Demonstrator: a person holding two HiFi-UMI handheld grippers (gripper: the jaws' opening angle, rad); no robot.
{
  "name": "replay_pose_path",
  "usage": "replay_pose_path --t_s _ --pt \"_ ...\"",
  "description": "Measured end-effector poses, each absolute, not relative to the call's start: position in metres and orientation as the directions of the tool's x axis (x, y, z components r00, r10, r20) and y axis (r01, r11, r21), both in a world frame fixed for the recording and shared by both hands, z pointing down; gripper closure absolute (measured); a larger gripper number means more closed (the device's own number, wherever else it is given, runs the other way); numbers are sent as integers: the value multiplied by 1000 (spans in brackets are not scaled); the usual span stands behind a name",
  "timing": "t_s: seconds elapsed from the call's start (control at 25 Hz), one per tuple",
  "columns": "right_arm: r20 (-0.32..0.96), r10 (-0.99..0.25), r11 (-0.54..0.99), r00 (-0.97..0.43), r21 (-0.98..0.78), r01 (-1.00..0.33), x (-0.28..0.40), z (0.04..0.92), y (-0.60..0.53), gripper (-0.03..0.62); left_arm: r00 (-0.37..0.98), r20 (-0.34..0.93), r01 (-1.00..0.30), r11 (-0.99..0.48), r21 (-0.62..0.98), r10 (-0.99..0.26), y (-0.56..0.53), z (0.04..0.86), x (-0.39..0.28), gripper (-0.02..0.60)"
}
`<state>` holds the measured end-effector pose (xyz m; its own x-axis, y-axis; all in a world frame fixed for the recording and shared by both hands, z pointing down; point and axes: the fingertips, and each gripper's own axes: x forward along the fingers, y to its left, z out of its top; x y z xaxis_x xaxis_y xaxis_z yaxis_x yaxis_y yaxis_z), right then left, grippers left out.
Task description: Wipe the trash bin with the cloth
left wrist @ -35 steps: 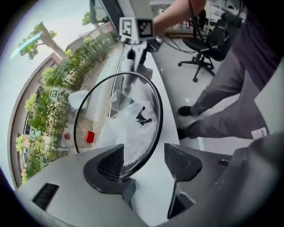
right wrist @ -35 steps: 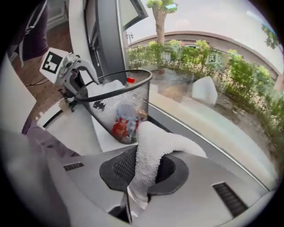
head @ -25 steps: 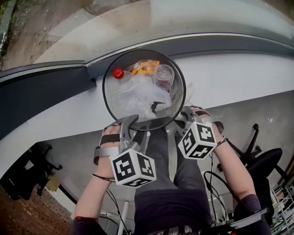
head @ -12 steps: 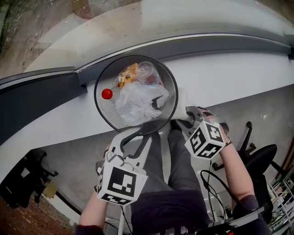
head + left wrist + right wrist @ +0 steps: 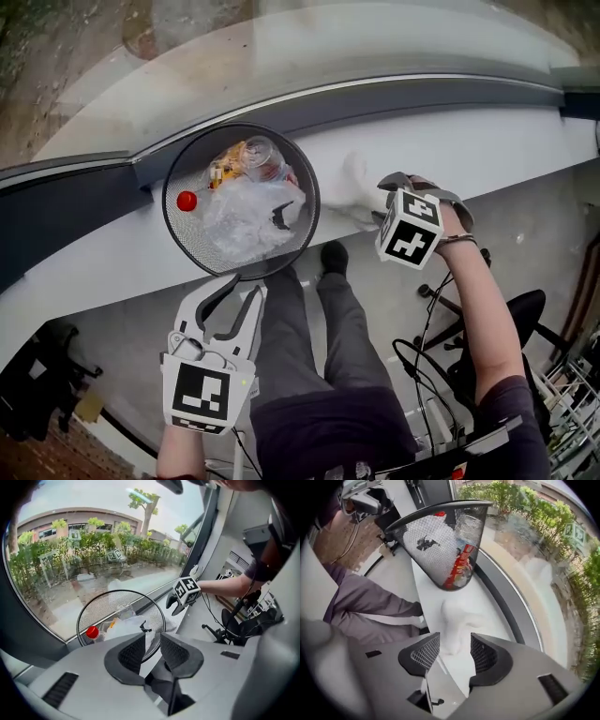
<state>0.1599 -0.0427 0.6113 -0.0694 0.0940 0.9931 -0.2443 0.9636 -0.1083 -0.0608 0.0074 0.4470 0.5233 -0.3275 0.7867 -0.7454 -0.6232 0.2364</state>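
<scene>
Trash bin (image 5: 185, 242) sits on the white ledge (image 5: 469, 141) under the curved window. Your left gripper (image 5: 152, 641) has just closed on its near rim, and only the right gripper view shows the bin tilted. Cloth (image 5: 352, 192) lies on the ledge just beside it. Your right gripper (image 5: 454, 644) hangs above, jaws just opened, cloth under the gap and not pinched. Office chair (image 5: 520, 319) on the floor below the ledge.

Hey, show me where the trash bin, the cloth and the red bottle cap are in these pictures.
trash bin (image 5: 195, 242), head view, on its inner mesh wall.
cloth (image 5: 459, 616), right gripper view, middle of the white heap.
red bottle cap (image 5: 187, 201), head view, on its top.
</scene>
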Motion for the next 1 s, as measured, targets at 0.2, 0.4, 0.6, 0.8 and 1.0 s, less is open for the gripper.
replay_pose_path --t_s 0.2,0.4,0.6,0.8,1.0 --pt "989 -84 932 -119 36 -360 183 569 -84 410 487 802 -764 -613 200 -346 16 437 -60 483" --pt "844 -309 786 -439 -34 -617 155 461 -106 411 475 748 -817 -547 180 -463 1 373 -69 483" --pt "406 -367 673 -837 -506 -540 101 310 -107 413 581 557 -797 -553 242 -594 -32 258 -55 583" --pt "233 -418 662 -878 -584 -470 99 216 -89 594 600 413 -798 -551 244 -686 -32 159 -38 584" --pt "60 -341 705 -938 -644 -297 93 160 -65 595 620 318 -785 -570 243 -717 -8 102 -25 583"
